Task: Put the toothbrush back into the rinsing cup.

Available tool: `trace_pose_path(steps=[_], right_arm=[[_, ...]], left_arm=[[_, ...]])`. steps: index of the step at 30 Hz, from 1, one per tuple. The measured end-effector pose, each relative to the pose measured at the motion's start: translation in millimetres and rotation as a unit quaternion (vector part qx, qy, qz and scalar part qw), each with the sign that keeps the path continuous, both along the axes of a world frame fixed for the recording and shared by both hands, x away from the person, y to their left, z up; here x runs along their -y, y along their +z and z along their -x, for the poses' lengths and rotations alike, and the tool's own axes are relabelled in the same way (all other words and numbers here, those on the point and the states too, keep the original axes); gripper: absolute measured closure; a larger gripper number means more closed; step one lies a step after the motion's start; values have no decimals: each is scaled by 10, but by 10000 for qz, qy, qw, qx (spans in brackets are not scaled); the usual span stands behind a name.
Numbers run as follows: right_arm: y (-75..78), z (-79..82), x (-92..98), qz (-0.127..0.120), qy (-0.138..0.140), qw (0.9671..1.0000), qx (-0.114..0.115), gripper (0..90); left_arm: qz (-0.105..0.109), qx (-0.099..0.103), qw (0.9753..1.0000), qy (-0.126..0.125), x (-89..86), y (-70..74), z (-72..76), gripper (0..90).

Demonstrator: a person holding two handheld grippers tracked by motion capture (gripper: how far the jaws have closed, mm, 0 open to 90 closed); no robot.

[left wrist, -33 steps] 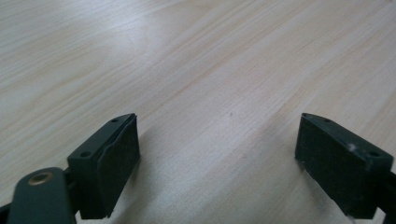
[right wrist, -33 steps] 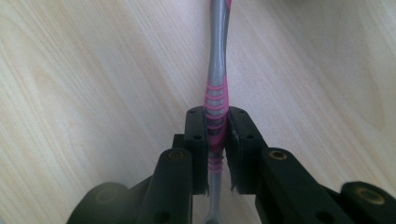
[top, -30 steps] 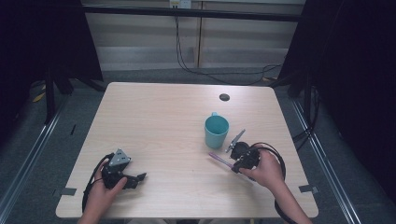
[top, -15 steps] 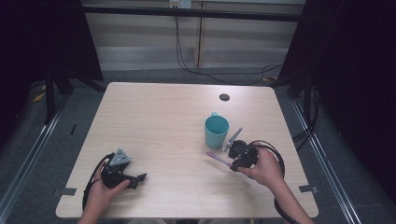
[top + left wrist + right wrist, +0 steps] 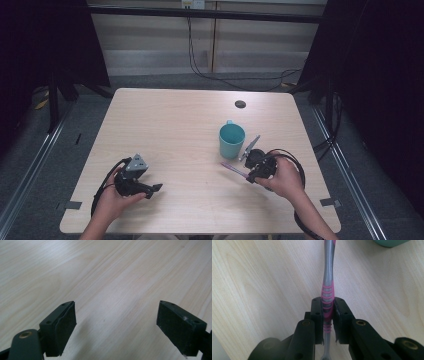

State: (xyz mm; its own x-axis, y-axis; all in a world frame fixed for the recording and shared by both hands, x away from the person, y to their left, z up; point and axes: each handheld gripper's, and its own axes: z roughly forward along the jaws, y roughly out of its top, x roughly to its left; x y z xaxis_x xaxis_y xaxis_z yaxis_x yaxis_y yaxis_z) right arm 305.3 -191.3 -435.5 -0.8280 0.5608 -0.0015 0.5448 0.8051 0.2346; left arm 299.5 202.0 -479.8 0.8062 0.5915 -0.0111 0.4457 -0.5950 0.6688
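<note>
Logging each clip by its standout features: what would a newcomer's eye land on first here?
The teal cup standing upright right of the table's middle draws the eye first. Just beside it, the right gripper has its jaws clamped on the pink-and-grey toothbrush. At the near left, the left gripper sits over bare wood, jaws wide apart.

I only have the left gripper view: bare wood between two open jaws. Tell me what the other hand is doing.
Observer: The right gripper is shut on a pink and grey toothbrush, clamped at its ribbed grip.
Operator: Say what else is on the table.
Observer: A teal mug stands upright just beyond that gripper, near the table's right side.
Operator: Tell me where my gripper sits.
Observer: The left gripper is low at the near left of the table, far from the mug, holding nothing.
</note>
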Motion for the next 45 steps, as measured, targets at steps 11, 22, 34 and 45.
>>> trace_pose_path(steps=[11, 22, 34, 45], right_arm=[[28, -18, -82, 83, 120, 9999, -79, 801], [42, -41, -184, 80, 267, 9996, -93, 801], [59, -42, -324, 49, 391, 9992, -98, 801], [60, -49, -425, 90, 499, 9986, -123, 801]], left_arm=[[-363, 133, 9976, -580, 235, 188, -28, 197], [-698, 286, 9928, -930, 409, 360, -102, 219], [-1052, 439, 9839, -1377, 666, 520, -146, 228], [-1350, 507, 9758, -1642, 816, 561, -149, 247]])
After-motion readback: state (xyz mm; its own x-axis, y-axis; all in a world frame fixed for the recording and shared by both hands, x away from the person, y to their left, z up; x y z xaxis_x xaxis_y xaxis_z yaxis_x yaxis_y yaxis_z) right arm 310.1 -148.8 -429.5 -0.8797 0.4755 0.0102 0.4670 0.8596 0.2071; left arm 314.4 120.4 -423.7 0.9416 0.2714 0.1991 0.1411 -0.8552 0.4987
